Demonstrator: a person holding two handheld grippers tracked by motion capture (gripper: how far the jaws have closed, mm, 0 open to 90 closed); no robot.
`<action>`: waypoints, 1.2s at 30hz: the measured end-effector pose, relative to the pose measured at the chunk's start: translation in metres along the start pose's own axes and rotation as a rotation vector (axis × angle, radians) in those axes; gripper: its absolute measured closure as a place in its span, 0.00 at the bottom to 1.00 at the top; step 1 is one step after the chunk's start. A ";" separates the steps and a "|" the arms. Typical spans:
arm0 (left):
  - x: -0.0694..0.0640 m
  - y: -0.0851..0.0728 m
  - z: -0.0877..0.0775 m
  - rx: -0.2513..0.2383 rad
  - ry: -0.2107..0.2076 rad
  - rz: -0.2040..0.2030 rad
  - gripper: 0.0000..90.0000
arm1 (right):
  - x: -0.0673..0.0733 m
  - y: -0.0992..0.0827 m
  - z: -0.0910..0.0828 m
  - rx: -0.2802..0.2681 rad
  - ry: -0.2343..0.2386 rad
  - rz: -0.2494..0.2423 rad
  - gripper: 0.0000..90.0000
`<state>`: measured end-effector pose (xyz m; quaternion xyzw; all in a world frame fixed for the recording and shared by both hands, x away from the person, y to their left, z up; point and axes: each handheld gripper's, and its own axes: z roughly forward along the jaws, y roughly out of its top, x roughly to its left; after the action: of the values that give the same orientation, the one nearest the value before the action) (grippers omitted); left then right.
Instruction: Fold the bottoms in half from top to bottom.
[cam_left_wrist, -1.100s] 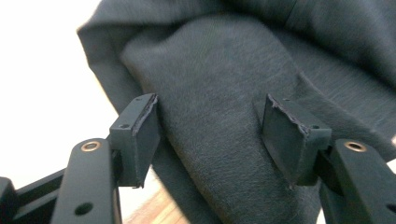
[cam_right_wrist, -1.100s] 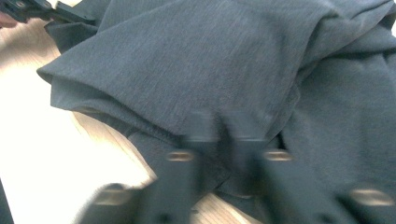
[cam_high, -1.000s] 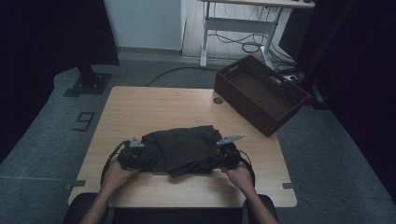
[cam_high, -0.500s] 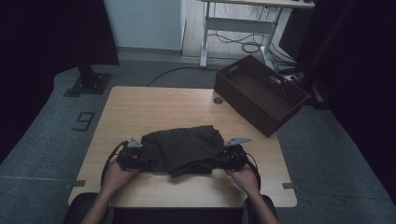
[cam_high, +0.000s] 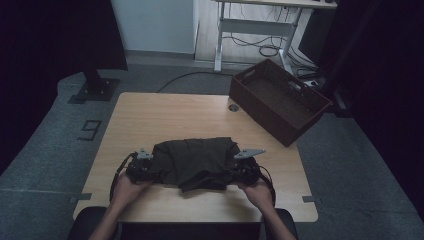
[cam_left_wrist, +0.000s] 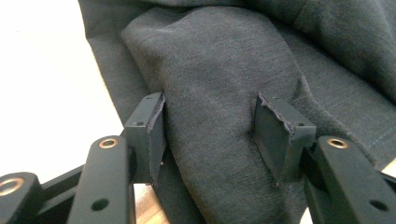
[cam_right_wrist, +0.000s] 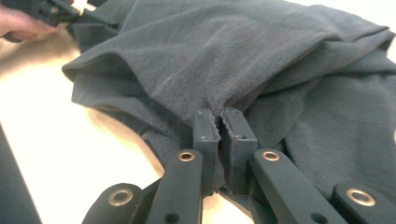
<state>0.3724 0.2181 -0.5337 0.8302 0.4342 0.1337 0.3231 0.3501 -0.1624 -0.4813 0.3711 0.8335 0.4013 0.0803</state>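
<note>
Cloth: dark grey garment (cam_high: 196, 161), bunched, lying on near middle of wooden counter (cam_high: 165, 117).
Left gripper (cam_high: 141, 169): at garment's left edge; fingers (cam_left_wrist: 148, 135) parted, just closing, astride a fold, not clenched.
Right gripper (cam_high: 246, 168): at garment's right edge; fingers (cam_right_wrist: 205, 128) pinched tight on fabric.
Crate: brown crate (cam_high: 278, 100) at far right corner.

Matt, dark-grey knit cloth garment (cam_high: 195, 162) – soft, finely fuzzy – on smooth pale wood table (cam_high: 165, 115).
</note>
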 end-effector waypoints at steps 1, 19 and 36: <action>0.000 0.000 0.000 0.001 0.000 0.000 0.50 | 0.002 -0.003 0.002 0.008 0.005 0.002 0.94; -0.009 0.013 -0.013 -0.025 -0.013 0.053 0.44 | 0.011 -0.037 0.035 0.095 -0.009 -0.015 0.94; -0.080 0.024 0.001 0.052 -0.247 0.244 0.74 | 0.004 -0.037 0.030 0.065 0.039 0.019 0.87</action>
<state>0.3412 0.1437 -0.5139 0.8950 0.2904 0.0574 0.3337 0.3396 -0.1561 -0.5271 0.3734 0.8441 0.3818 0.0481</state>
